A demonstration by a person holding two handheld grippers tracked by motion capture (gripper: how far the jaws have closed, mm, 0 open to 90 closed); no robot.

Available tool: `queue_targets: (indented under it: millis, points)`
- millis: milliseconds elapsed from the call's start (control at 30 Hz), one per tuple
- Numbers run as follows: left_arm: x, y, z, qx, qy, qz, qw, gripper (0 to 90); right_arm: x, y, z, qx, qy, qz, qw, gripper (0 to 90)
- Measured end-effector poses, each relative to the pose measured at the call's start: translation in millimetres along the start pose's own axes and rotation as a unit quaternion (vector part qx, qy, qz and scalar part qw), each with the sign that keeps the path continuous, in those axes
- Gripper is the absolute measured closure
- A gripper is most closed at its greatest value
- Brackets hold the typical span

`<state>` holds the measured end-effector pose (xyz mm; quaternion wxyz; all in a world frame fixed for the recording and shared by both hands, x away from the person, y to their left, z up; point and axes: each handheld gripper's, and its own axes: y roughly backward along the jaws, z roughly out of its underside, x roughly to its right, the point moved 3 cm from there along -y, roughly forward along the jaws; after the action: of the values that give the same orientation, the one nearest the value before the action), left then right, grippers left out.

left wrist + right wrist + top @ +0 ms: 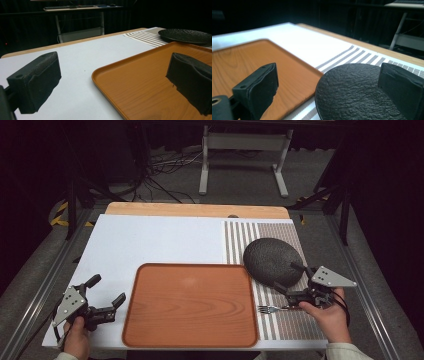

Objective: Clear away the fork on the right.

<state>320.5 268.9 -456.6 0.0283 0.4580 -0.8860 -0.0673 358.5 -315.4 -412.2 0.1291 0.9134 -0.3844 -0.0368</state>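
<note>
Right gripper (pixel 293 279): its jaws are standing wide apart, gripping nothing; in the high view they are bracketing the near right edge of the black plate (pixel 272 260), one jaw beside the rim farther back, the other nearer the person.
Right gripper view: the two black jaws are rising at either side with the plate's pebbled surface lying between them; whether either jaw is touching the rim cannot be told.
Left gripper (pixel 106 292): its jaws are also spread wide and carrying nothing, hovering over the white table (pixel 150 240) just left of the wooden tray (pixel 190 304).
Left gripper view: one jaw is showing over the white surface, the other over the tray's near corner; contact with the tray cannot be told.
Black plate: it is lying on the striped placemat (pixel 295 320), at the table's right side, just beyond the tray's far right corner, its edge close to the tray's rim.
Fork (pixel 272 309): it is lying on the placemat just right of the tray, tines pointing toward the tray, its handle running under the right hand (pixel 327 316).
Wooden tray: it is sitting at the near middle of the table.
</note>
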Motion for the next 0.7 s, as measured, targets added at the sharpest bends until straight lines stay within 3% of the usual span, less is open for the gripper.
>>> queue_targets:
  millis: [100, 133, 267, 300, 367, 433, 633, 700]
  points:
    - [0.3, -0.4, 0.1, -0.002, -0.003, 0.001, 1.0, 0.2, -0.5, -1.9, -3.5, -0.014, 0.011, -0.005, 0.9998, 4.6]
    - [0.6, -0.5, 0.2, -0.002, -0.002, 0.002, 1.0, 0.2, 0.3, -3.4, -7.8, -0.035, 0.03, -0.01, 0.9989, 4.6]
    - [0.5, -0.9, 0.8, -0.005, -0.002, 0.003, 1.0, 0.2, 1.0, -4.3, -11.3, -0.058, 0.042, -0.015, 0.9974, 4.8]
    - [0.6, -0.8, 0.8, -0.004, -0.002, 0.004, 1.0, 0.2, 0.5, -5.1, -13.7, -0.086, 0.051, -0.026, 0.9946, 6.2]
    - [0.7, -0.7, 0.6, -0.004, -0.002, 0.004, 1.0, 0.2, 0.5, -5.7, -15.8, -0.111, 0.065, -0.036, 0.991, 8.0]
    - [0.7, -0.6, 0.5, -0.005, -0.002, 0.004, 1.0, 0.3, 0.6, -5.9, -16.6, -0.12, 0.068, -0.039, 0.9897, 8.5]
    - [1.0, -0.9, 0.5, -0.007, -0.004, 0.005, 1.0, 0.2, 1.0, -7.2, -23.3, -0.181, 0.1, -0.048, 0.9772, 8.9]
    - [1.1, -0.9, 0.4, -0.007, -0.004, 0.005, 1.0, 0.2, 1.5, -7.1, -23.8, -0.187, 0.103, -0.049, 0.9756, 9.1]
